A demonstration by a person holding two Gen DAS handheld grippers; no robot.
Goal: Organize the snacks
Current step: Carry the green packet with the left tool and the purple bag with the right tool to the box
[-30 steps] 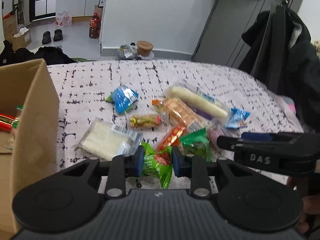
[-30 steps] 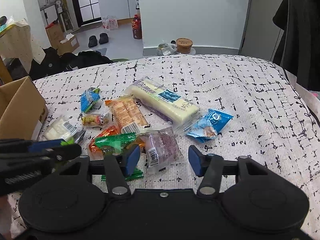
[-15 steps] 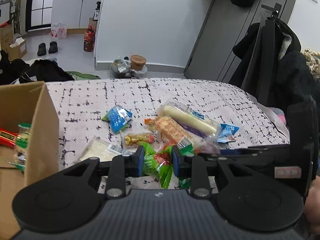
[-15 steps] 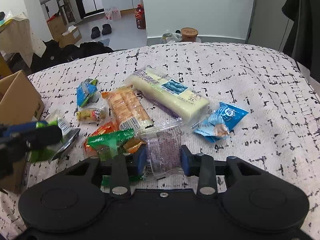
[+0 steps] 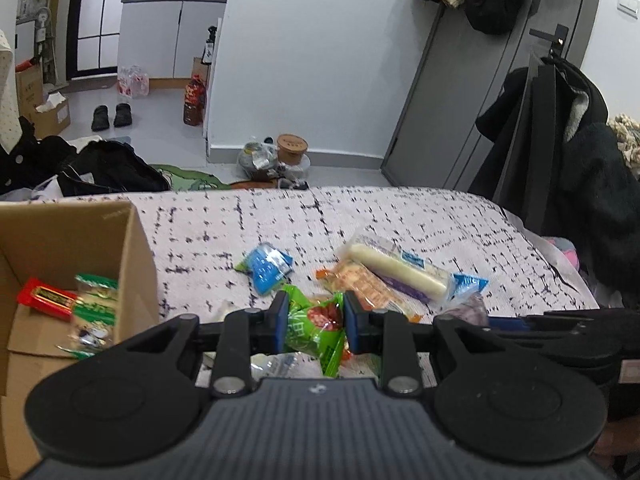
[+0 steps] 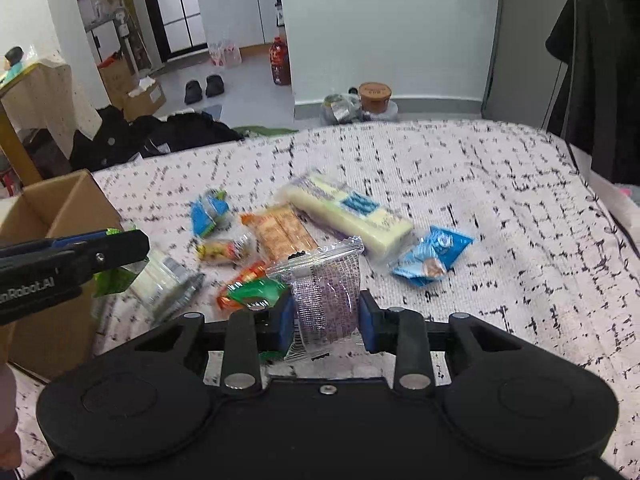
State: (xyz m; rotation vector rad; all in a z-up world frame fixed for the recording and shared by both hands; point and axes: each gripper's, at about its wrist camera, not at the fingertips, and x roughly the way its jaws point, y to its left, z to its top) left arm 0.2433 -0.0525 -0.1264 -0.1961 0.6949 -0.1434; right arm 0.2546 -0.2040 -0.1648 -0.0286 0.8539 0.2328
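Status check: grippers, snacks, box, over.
Left gripper shut on green packet. Right gripper just closed on purple packet. Cardboard box open, way clear.

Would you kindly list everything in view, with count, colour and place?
Cardboard box: one, brown, left edge of bed, wrapped snacks inside.
Black-flecked white bedcover: one, under everything.
Long cream cake pack: one, mid-bed.
Orange cracker pack: one, beside it.
Blue packets: two, either side of the pile.
Green wrapped snack: one, gripped in left tongs.
Clear-wrapped purple snack: one, gripped in right tongs, which have just closed.
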